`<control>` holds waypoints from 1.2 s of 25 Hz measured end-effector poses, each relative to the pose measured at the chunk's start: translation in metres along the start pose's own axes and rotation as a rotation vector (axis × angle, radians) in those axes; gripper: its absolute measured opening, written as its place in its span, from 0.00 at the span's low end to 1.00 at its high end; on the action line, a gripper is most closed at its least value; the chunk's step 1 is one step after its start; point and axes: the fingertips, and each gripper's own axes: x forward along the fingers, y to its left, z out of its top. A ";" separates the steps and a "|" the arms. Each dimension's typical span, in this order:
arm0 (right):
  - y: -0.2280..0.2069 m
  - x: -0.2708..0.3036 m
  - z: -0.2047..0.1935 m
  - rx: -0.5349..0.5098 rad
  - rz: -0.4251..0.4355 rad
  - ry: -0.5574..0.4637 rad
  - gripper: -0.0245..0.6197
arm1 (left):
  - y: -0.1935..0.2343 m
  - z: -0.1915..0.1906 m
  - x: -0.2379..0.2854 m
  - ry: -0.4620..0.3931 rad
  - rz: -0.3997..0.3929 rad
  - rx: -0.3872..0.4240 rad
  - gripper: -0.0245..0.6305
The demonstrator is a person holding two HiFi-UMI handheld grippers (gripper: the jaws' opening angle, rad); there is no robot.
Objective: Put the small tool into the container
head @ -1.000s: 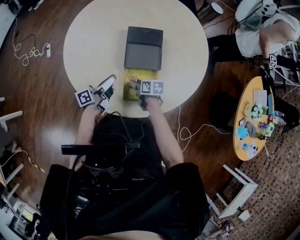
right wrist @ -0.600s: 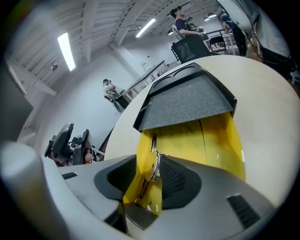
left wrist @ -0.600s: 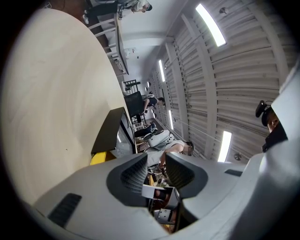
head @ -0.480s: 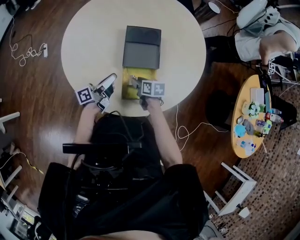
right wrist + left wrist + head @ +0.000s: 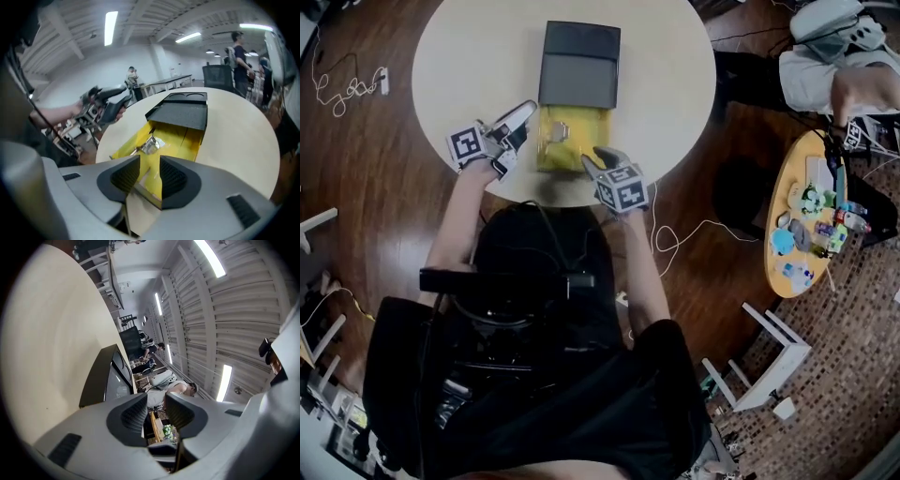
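Note:
A dark grey box (image 5: 578, 67) stands on the round beige table (image 5: 459, 56), its yellow tray (image 5: 572, 148) pulled out toward me. A small metallic tool (image 5: 559, 132) lies in the tray, also seen as the tool (image 5: 149, 144) in the right gripper view. My right gripper (image 5: 598, 156) hovers at the tray's near right corner; its jaws have just been closing, a gap remains and nothing is between them. My left gripper (image 5: 523, 114) sits beside the tray's left edge, open and empty, pointing level past the box (image 5: 101, 380).
A person (image 5: 839, 66) sits at the upper right. An oval side table (image 5: 780, 234) with several small colourful items stands to the right. White cables (image 5: 675, 258) lie on the wooden floor, and a white stool (image 5: 769, 361) stands at the lower right.
My right gripper has drawn back from over the yellow tray to the table's near edge and rolled. The left gripper has slid forward along the tray's left side.

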 end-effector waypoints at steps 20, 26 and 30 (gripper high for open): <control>0.027 0.010 -0.055 -0.759 0.015 0.190 0.23 | 0.045 0.023 0.061 0.013 0.106 -0.019 0.20; 0.034 0.017 -0.057 -0.842 0.072 0.210 0.17 | 0.068 0.023 0.062 0.041 0.182 -0.021 0.20; 0.039 0.017 -0.060 -0.868 0.103 0.223 0.11 | 0.070 0.023 0.065 0.047 0.186 -0.027 0.20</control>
